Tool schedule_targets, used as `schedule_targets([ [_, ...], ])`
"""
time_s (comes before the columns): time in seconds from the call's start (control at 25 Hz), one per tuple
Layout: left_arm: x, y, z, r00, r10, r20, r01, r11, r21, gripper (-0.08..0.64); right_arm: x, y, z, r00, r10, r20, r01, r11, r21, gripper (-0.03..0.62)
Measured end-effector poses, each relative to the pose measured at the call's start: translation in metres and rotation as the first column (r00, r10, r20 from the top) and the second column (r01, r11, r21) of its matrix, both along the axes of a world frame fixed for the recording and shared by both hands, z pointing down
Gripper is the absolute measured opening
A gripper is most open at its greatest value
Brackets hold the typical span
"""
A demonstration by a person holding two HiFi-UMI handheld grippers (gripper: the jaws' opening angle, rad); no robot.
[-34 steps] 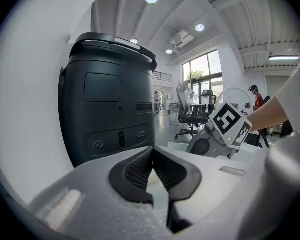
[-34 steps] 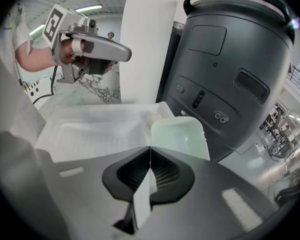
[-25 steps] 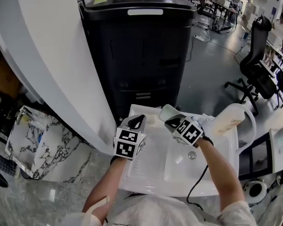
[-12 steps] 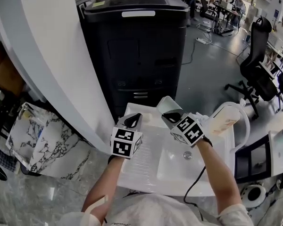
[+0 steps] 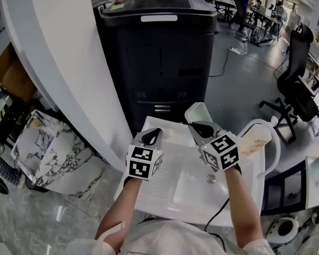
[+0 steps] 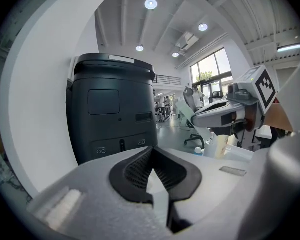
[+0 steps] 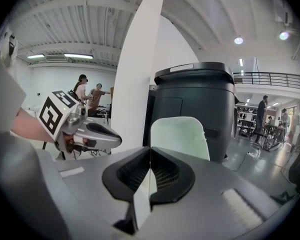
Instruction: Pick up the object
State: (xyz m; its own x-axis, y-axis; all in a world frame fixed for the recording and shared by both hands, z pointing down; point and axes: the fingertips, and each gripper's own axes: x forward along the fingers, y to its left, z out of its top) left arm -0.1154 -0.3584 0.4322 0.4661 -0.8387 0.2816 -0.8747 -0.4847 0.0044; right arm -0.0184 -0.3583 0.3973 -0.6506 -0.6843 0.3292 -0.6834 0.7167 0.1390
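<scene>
Status: the pick looks basically done. Your right gripper (image 5: pixel 198 125) has its jaws clamped on the thin edge of the pale green object (image 5: pixel 198 112). In the right gripper view the pads meet with only that wall between them, and the rest of the piece stands up past the jaw tips. It looks like a cup or a small scoop; I can't tell which.

Where it is: in the air, above the back edge of the white counter (image 5: pixel 149 195), in front of the black cabinet (image 5: pixel 159 62). As far as the head view shows, nothing below touches it, so I'd call it off the surface.

Your left gripper (image 5: pixel 154 135) has its jaws together on nothing. It hangs near the right gripper, over the ribbed left part of the counter, apart from the object. It plays no part in the hold.

Left to do, my read: not much. The task line only says pick up, so either hold steady or carry it wherever it's wanted. The sink bowl with its drain (image 5: pixel 211 178) sits below your right wrist if you need a set-down spot.

Risk: 1 thin wall pinched at 1 edge, with most of the body sticking out beyond the jaws. A quick wrist roll could let it pivot or slip. Hold the clamp and move slow.
</scene>
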Motion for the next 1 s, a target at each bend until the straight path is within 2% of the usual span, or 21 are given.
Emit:
schedule_targets([
  [0.28, 0.002, 0.001, -0.014, 0.999, -0.027, 0.038, 0.025, 0.999, 0.045, 0.006, 0.014, 0.006, -0.028, 0.988, 0.054, 0.141, -0.062, 0.997, 0.047, 0.009],
  [0.44, 0.002, 0.003, -0.015, 0.998, -0.04, 0.04, 0.038, 0.998, 0.046, 0.006, 0.024, 0.007, -0.037, 0.968, 0.104, 0.227, -0.112, 0.993, 0.024, 0.009],
  [1.0, -0.002, 0.005, -0.017, 0.997, -0.065, 0.037, 0.063, 0.997, 0.049, 0.006, 0.026, 0.013, -0.036, 0.962, 0.094, 0.257, -0.101, 0.995, 0.017, 0.009],
])
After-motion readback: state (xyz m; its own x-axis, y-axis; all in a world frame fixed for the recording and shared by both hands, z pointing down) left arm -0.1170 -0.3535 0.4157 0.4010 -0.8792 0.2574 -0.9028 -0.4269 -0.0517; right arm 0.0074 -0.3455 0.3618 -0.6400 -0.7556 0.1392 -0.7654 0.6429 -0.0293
